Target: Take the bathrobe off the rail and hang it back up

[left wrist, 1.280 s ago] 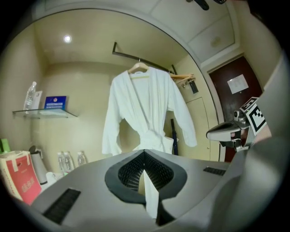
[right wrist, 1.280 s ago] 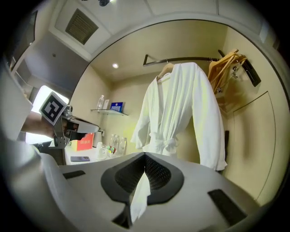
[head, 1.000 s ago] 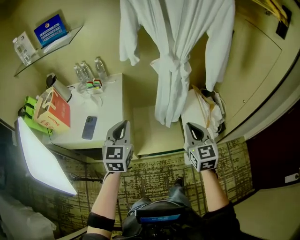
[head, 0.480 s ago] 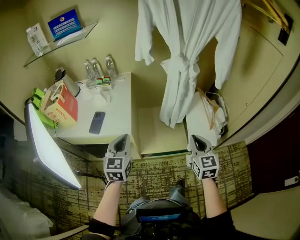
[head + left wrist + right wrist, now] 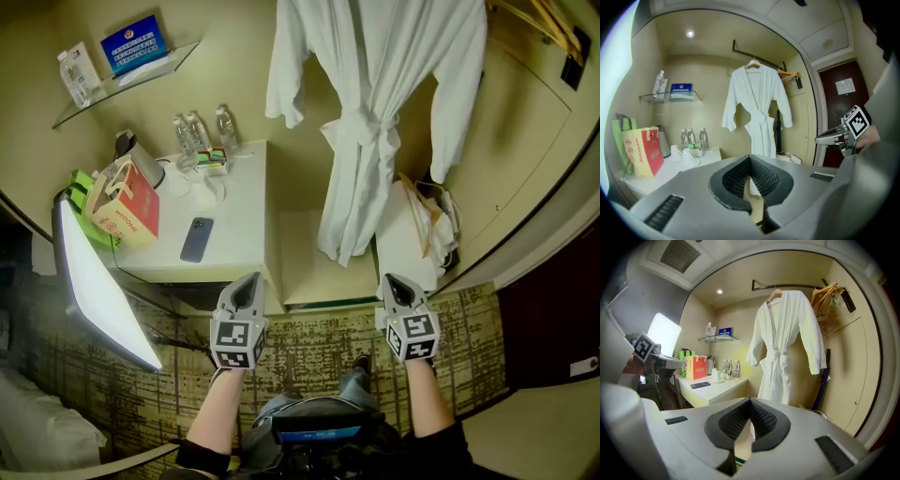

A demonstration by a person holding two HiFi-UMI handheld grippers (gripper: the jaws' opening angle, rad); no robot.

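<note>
A white bathrobe (image 5: 375, 103) with a tied belt hangs on a hanger (image 5: 753, 63) from a dark rail (image 5: 754, 52) high in the alcove. My left gripper (image 5: 247, 281) and right gripper (image 5: 392, 280) are held side by side low in front of me, well short of the robe. Both point toward it. In the left gripper view the jaws (image 5: 750, 161) are shut with nothing between them. The right gripper view shows the same for its jaws (image 5: 750, 404), with the robe (image 5: 785, 333) ahead.
A white desk (image 5: 234, 225) at the left carries a phone (image 5: 196, 239), a red bag (image 5: 125, 208), cups and water bottles (image 5: 199, 131). A lit panel (image 5: 98, 286) leans by the desk. Bags (image 5: 427, 220) lie under the robe. Wooden hangers (image 5: 827, 296) hang at the right.
Both grippers sit a little lower and closer to me in the head view, which has shifted slightly. The robe still hangs unmoved.
</note>
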